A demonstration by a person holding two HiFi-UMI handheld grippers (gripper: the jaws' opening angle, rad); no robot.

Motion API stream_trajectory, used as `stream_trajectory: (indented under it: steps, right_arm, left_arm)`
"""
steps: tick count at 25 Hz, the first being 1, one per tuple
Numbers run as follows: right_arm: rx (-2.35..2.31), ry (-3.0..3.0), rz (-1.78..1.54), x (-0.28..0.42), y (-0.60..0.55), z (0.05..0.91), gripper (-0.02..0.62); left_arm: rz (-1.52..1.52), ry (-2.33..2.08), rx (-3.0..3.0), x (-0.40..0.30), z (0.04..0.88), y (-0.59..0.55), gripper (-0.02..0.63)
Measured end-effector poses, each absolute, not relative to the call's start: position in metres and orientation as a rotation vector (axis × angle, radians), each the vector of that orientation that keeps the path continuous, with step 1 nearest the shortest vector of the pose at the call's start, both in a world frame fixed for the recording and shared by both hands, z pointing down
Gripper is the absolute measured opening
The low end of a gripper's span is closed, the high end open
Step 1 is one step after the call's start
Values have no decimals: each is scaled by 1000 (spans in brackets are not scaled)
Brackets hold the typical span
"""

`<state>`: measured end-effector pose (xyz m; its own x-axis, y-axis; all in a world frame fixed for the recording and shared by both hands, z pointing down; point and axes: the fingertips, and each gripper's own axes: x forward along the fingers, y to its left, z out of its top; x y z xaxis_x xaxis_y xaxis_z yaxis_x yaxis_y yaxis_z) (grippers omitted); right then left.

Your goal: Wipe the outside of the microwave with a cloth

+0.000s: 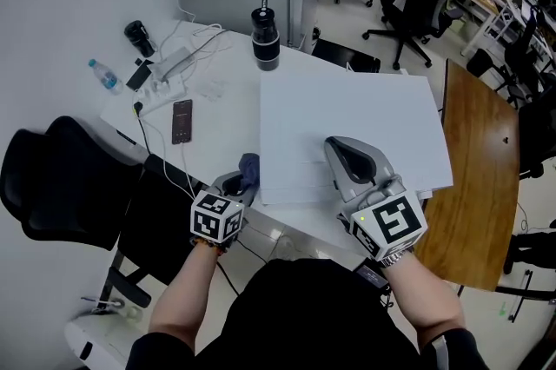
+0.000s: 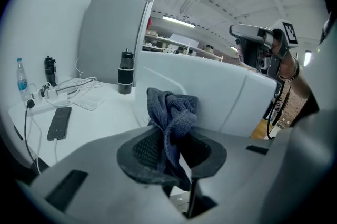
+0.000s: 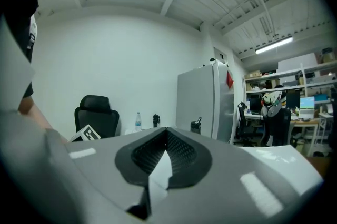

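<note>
The microwave (image 1: pixel 347 125) shows as a plain white box on the white table (image 1: pixel 217 90). My left gripper (image 1: pixel 239 183) is at the box's near left corner, shut on a bunched blue-grey cloth (image 1: pixel 250 168). In the left gripper view the cloth (image 2: pixel 171 107) sticks up from between the pads, with the microwave's white side (image 2: pixel 210 99) just beyond it. My right gripper (image 1: pixel 345 151) hovers over the near part of the microwave's top, shut with nothing in it. Its pads meet at the tips in the right gripper view (image 3: pixel 167 144).
On the table left of the microwave lie a phone (image 1: pixel 182 121), a power strip with cables (image 1: pixel 169 64) and a water bottle (image 1: pixel 104 75). A black flask (image 1: pixel 265 38) stands behind the box. A black chair (image 1: pixel 61 177) is at left, a wooden table (image 1: pixel 478 168) at right.
</note>
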<state>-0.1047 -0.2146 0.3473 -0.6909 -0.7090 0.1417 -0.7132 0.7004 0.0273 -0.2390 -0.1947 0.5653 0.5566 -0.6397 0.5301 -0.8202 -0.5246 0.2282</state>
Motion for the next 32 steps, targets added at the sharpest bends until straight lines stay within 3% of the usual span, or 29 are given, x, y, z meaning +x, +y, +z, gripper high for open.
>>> stream_trajectory:
  steps: [32]
  right_arm:
    - [1459, -2625, 49, -45, -265, 348, 2]
  left_arm:
    - [612, -1173, 2276, -254, 600, -345, 89]
